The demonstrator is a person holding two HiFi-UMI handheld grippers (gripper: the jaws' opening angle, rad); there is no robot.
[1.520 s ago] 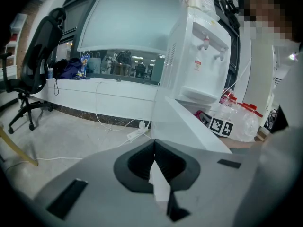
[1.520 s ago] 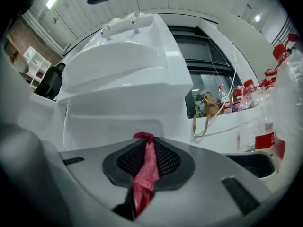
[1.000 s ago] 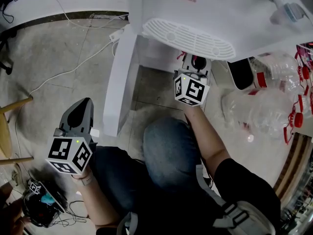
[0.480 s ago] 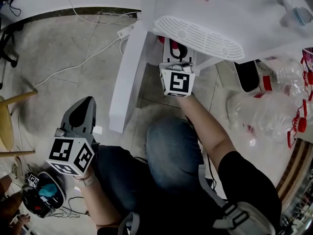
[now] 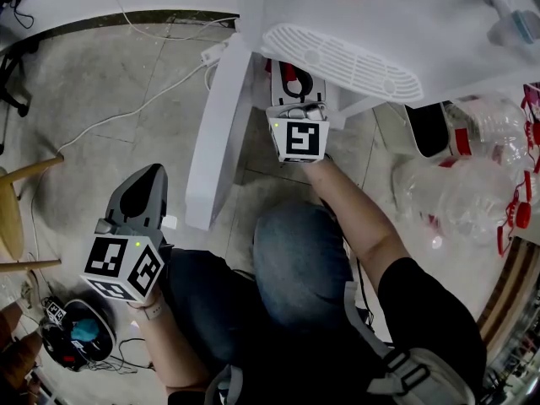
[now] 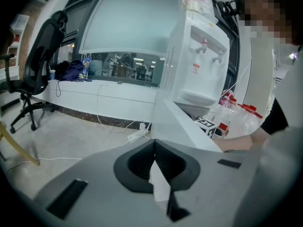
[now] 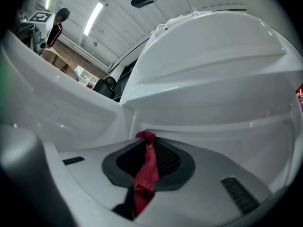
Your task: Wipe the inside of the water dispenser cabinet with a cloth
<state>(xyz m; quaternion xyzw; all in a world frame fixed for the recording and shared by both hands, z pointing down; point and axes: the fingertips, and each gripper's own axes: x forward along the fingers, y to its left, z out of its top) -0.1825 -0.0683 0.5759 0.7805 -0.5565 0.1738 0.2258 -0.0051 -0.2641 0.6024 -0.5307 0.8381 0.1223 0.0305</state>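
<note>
The white water dispenser [image 5: 371, 15] stands at the top of the head view, its cabinet door [image 5: 215, 133] swung open to the left. My right gripper [image 5: 288, 70] reaches into the cabinet beneath the drip tray [image 5: 337, 62], which hides its fingertips. In the right gripper view this gripper [image 7: 146, 138] is shut on a red cloth [image 7: 147, 162], with the cabinet's white inner walls [image 7: 208, 79] close ahead. My left gripper [image 5: 145, 175] hovers over the floor left of the door, away from the cabinet. Its jaws [image 6: 154, 148] are shut with nothing in them.
Several clear plastic bottles with red caps [image 5: 472, 184] lie right of the dispenser. A power strip and cables [image 5: 211, 55] run along the floor at the left. A wooden chair leg [image 5: 21, 175] shows at the far left, and the person's knee [image 5: 295, 260] is below the cabinet.
My right gripper has moved left and deeper under the drip tray, still gripping the red cloth. The left gripper has stayed where it was.
</note>
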